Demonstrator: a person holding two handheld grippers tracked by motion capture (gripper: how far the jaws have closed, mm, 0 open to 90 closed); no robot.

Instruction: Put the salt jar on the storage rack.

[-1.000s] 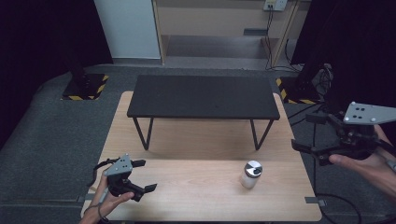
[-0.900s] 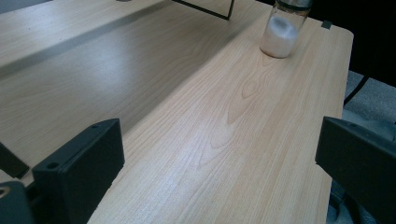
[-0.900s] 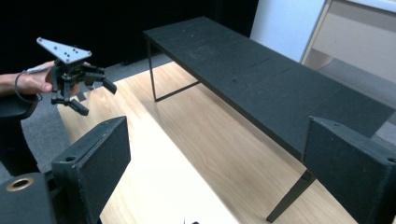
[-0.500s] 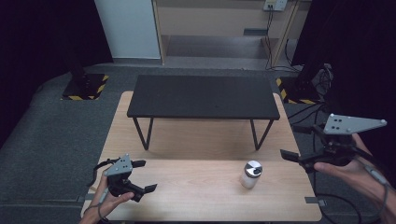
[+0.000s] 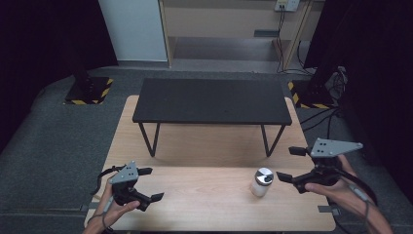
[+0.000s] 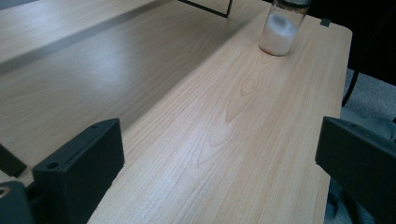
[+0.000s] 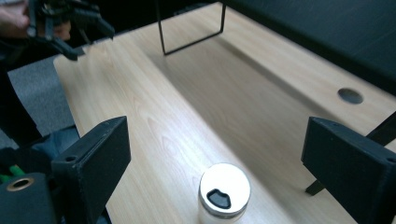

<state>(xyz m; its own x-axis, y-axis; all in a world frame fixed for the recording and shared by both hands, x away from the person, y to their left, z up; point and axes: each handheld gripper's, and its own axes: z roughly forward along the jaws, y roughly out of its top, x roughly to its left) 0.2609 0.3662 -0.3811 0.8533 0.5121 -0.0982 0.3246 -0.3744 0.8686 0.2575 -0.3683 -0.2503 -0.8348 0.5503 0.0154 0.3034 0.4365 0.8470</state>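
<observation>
Left tongs jaws spread wide, nothing between, above light wood bench. Glass jar with white powder stands upright far ahead near bench's far corner, top cut off by frame. Black metal frame leg at top edge. Grey floor beyond bench edge.

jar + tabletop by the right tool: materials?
Jar: body looks like clear glass, possibly plastic, since white powder shows through the wall in the left gripper view. Its lid reads as shiny metal, bright and reflective, with a dark shaped opening.

Tabletop: pale wood or wood-look laminate, visible grain lines, a smooth satin sheen.

Right tool: open, jaws look like matte black plastic.
</observation>
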